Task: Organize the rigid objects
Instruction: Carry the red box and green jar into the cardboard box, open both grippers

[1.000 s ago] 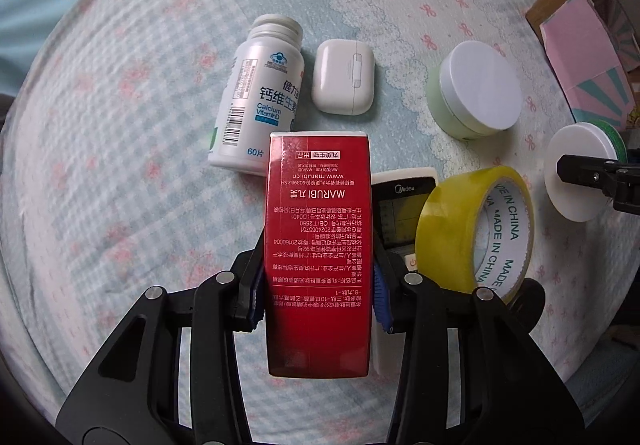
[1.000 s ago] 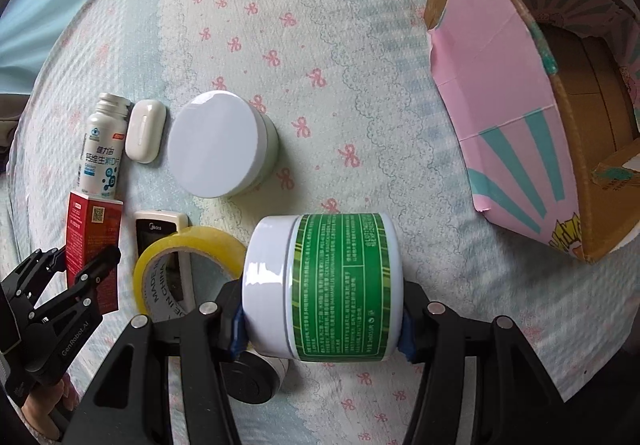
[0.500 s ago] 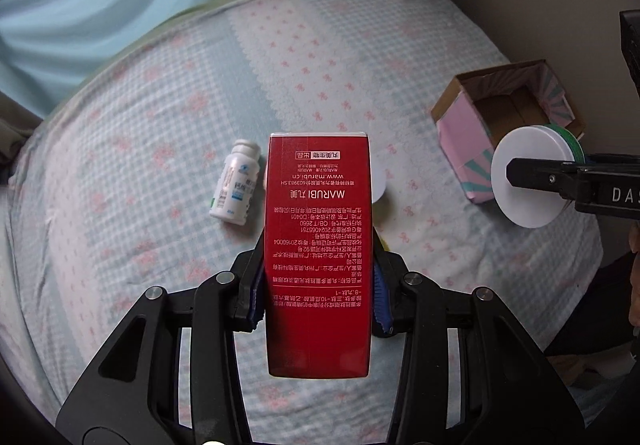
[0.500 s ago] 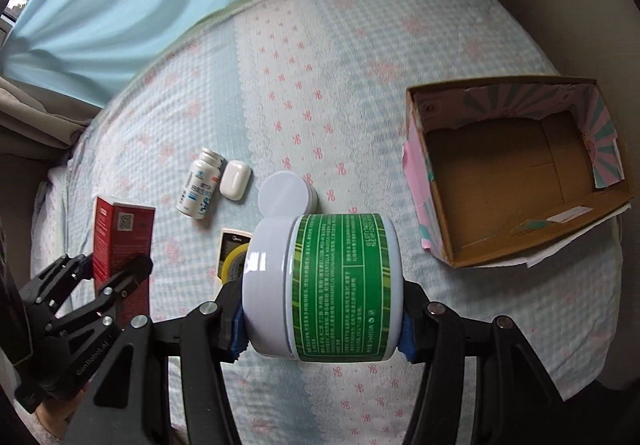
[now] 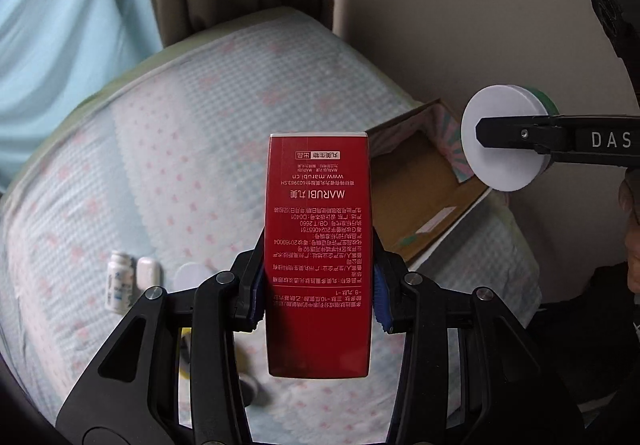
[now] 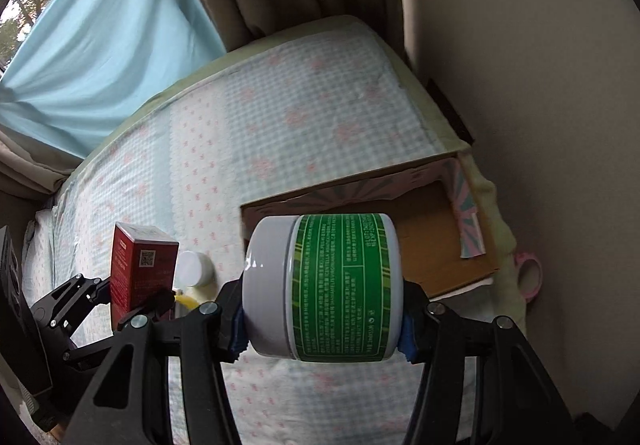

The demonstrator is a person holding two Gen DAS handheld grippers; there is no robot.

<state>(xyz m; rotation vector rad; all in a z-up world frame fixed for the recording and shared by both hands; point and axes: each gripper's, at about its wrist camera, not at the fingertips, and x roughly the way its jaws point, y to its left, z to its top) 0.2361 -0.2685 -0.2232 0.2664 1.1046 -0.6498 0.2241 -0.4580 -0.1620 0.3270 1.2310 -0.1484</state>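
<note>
My left gripper [image 5: 318,297] is shut on a tall red carton [image 5: 318,245], held high above the bed; the carton also shows in the right wrist view [image 6: 140,265]. My right gripper [image 6: 322,325] is shut on a white jar with a green label [image 6: 324,285], held sideways; its white lid shows in the left wrist view [image 5: 502,137]. An open cardboard box [image 6: 436,253] with pink and teal flaps lies at the bed's right edge, just beyond the jar, and in the left wrist view [image 5: 416,201]. A white pill bottle [image 5: 118,281], a white earbud case [image 5: 149,272] and a round white-lidded jar [image 6: 194,268] lie on the bed.
The bed [image 5: 192,149] has a pale checked sheet with pink bows. A yellow tape roll [image 6: 188,299] peeks out behind the left gripper. Curtains [image 6: 120,25] hang behind the bed, a beige wall [image 6: 520,65] stands to the right. A pink object [image 6: 530,279] lies by the bed's right edge.
Both grippers have risen far above the bed with their loads. The objects on the bed look much smaller now, and the open box has come into view beyond both loads.
</note>
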